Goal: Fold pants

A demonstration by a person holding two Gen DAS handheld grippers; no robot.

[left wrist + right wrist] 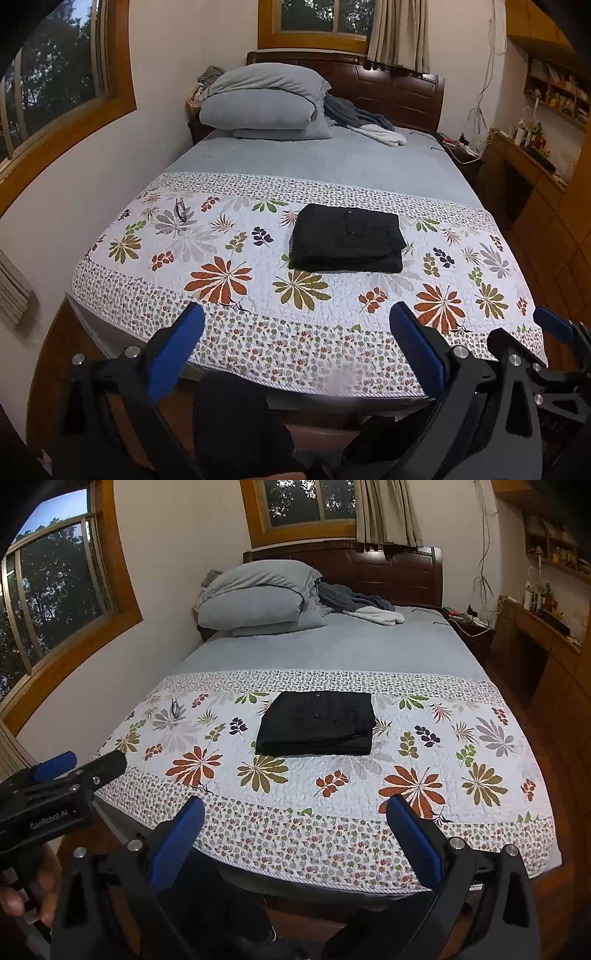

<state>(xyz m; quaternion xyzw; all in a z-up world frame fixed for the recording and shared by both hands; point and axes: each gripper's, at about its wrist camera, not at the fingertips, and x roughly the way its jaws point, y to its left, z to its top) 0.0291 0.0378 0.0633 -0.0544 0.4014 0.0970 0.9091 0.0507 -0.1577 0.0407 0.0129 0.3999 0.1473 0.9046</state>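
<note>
From the left wrist, your left hand-held gripper (297,325) hangs released off the bed's (332,162) foot edge, since the pants (347,238) lie folded mid-quilt (166,266). From the right wrist, your right hand-held gripper (295,818) gapes likewise (nothing held).

From my left wrist camera I see the black pants (347,238) folded into a neat rectangular stack on the floral quilt (229,258), near the middle of the bed's foot end. My left gripper (295,325) hangs at the quilt's near edge with its blue-padded fingers (173,354) spread wide, holding nothing and well apart from the pants. The right gripper (554,328) shows at the frame's right edge (its jaw spread I cannot judge). Grey pillows (264,103) are stacked against the dark wooden headboard (399,88).
</note>
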